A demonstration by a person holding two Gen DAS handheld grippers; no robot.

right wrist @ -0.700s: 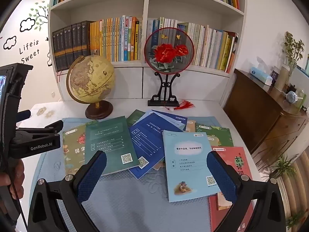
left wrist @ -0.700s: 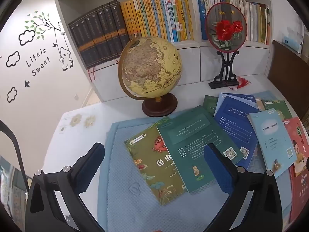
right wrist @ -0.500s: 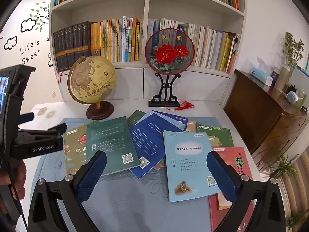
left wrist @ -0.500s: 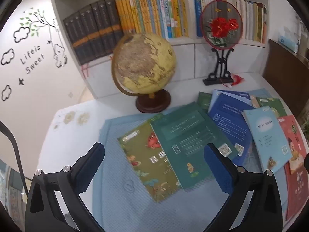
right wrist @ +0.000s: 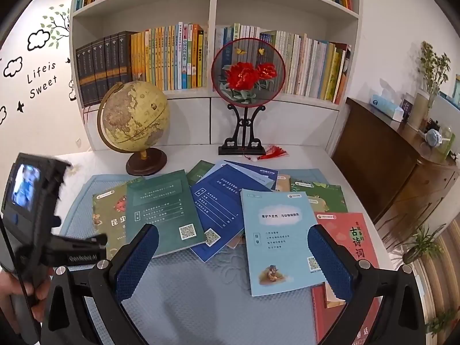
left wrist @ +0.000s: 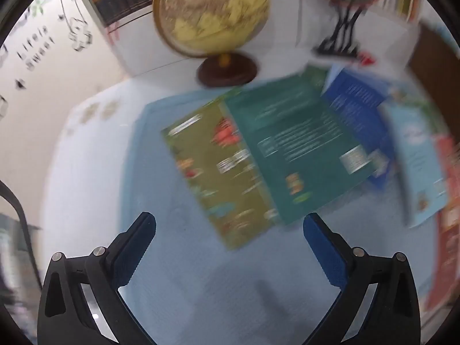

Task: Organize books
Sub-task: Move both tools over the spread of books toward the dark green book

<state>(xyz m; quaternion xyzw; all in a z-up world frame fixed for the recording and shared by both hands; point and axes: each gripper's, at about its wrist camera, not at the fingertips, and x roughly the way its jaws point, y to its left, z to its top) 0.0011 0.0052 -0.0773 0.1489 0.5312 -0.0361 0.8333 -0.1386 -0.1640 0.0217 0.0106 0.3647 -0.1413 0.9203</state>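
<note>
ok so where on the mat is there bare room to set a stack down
The near strip of the blue mat is bare, bordered by the dark green book and light blue book. White table left of the globe is mostly free. The middle is crowded with overlapping books.

A white tabletop (right wrist: 304,158) with a pale blue quilted mat (right wrist: 201,302) spread over its near part. At the far left stands a yellowed globe (right wrist: 135,115) on a dark round base. To its right, at the far edge, a round red-flower fan (right wrist: 248,74) stands upright on a black stand, a red tassel (right wrist: 276,152) lying beside it. Thin books lie scattered and overlapping across the mat: olive green (right wrist: 109,215), dark green (right wrist: 161,210), dark blue (right wrist: 221,204), light blue (right wrist: 279,238), red (right wrist: 350,235).
</note>
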